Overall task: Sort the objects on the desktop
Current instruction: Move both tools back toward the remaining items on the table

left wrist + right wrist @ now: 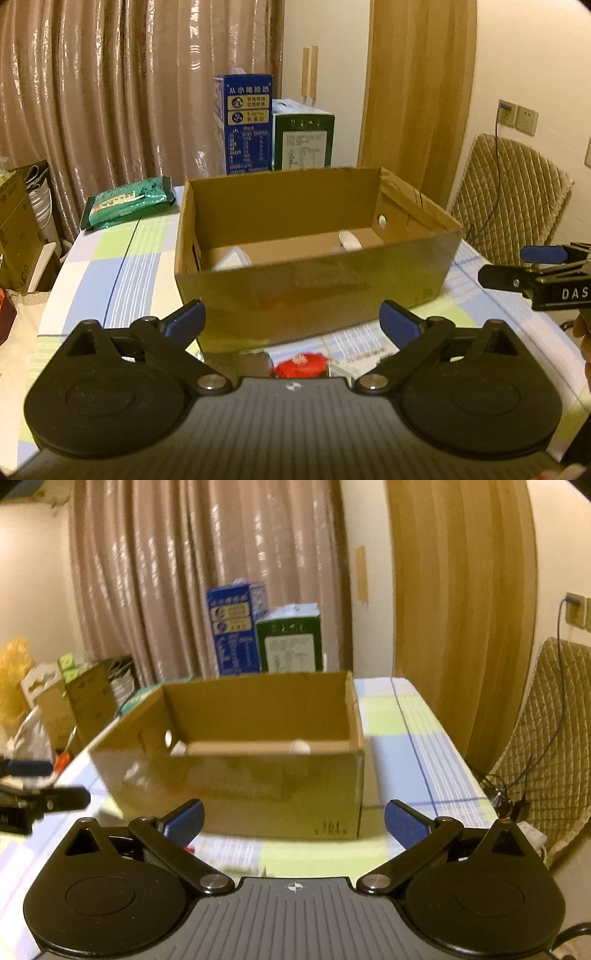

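Ahead of your left gripper point(291, 321) and right gripper point(293, 821), both released and empty, the open brown cardboard box point(314, 284) already holds two white items; a red-labelled packet point(301, 365) beneath awaits sorting.

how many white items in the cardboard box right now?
2 visible. One white item lies at the left end of the cardboard box floor, the other white item near the right end by the side-wall hole. The near wall hides part of the floor, so more may be hidden.

Checked tablecloth table point(110, 266): cardboard box point(314, 288), green packet point(129, 201), cartons point(247, 125).
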A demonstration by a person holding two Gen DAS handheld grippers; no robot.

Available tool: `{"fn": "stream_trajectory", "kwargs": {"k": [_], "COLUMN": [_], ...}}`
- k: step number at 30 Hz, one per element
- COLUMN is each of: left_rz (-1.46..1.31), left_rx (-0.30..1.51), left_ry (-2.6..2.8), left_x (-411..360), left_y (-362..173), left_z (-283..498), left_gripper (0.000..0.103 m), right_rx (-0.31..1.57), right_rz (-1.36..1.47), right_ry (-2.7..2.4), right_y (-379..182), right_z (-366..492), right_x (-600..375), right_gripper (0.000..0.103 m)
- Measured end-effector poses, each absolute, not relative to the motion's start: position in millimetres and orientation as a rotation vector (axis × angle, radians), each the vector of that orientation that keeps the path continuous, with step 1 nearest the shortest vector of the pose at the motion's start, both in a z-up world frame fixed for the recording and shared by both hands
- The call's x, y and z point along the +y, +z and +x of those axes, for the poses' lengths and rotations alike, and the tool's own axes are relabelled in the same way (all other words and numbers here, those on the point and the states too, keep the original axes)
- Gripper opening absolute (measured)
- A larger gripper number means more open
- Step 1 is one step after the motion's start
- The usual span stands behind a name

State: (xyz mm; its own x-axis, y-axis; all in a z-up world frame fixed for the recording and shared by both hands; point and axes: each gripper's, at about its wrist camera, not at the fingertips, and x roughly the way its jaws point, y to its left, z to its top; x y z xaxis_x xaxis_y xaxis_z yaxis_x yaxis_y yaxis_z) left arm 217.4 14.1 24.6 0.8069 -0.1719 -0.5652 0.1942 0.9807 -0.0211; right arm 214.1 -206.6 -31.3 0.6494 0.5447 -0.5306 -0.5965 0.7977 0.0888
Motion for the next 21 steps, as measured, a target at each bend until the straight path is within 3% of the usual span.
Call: {"fn": "stream_trajectory", "kwargs": {"k": [21], "left_rz": [0.003], "left_rx": [0.705], "left_ry": [-0.113], "left_x": [39], "left_y": [-18], "left_z": [142], "left_gripper": [0.1], "right_rx": [0.694], "right_rz": [-0.139], "right_ry": [0.737], "right_y": [-87], "right_z": [137], "right_x": [-227], "right_gripper": [0.101]}}
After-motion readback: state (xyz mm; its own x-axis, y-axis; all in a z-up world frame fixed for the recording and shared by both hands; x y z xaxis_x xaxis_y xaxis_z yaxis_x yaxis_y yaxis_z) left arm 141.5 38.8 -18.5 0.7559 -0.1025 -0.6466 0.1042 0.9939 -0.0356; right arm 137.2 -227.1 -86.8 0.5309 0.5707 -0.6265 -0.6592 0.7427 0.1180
